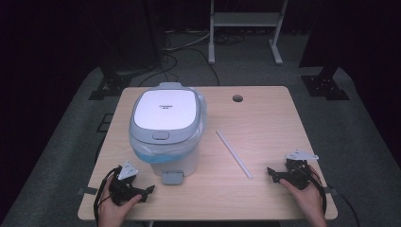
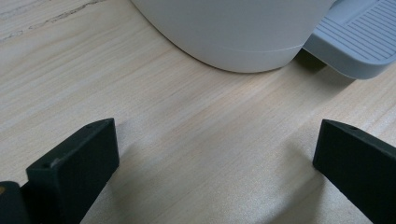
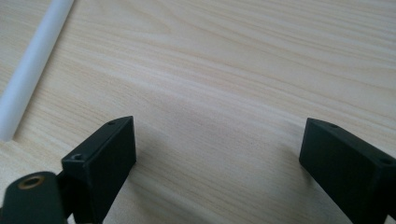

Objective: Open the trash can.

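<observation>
a pale wood-grain worktop (image 1: 265, 118), rectangular with rounded corners and a round cable hole (image 1: 237, 98) near its far edge, carries everything. on its left half, toward the far edge, stands a white pedal bin (image 1: 165, 132): a smooth plastic tub with a rounded-square lid, white panel in a grey rim, and a blue-tinted liner bag (image 1: 201, 118) bunched under the lid. its grey ribbed foot pedal (image 1: 171, 178) juts toward the near edge. a slim white straight tube (image 1: 233, 153) lies flat near the middle of the worktop, running diagonally from the centre toward the near right, well apart from the bin.

at the near left corner a hand grips the left gripper (image 1: 142, 191), pointed right toward the pedal; its black blocky jaws are spread wide with nothing between them. at the near right edge the other hand holds the right gripper (image 1: 274, 174), pointed left toward the tube's near end, jaws likewise spread and empty.

the left gripper view brings out the bin's curved base (image 2: 233, 37) and the pedal's ridges (image 2: 359, 32) close up; the right gripper view shows the tube's matte round end (image 3: 25, 79) resting on the wood grain.
</observation>
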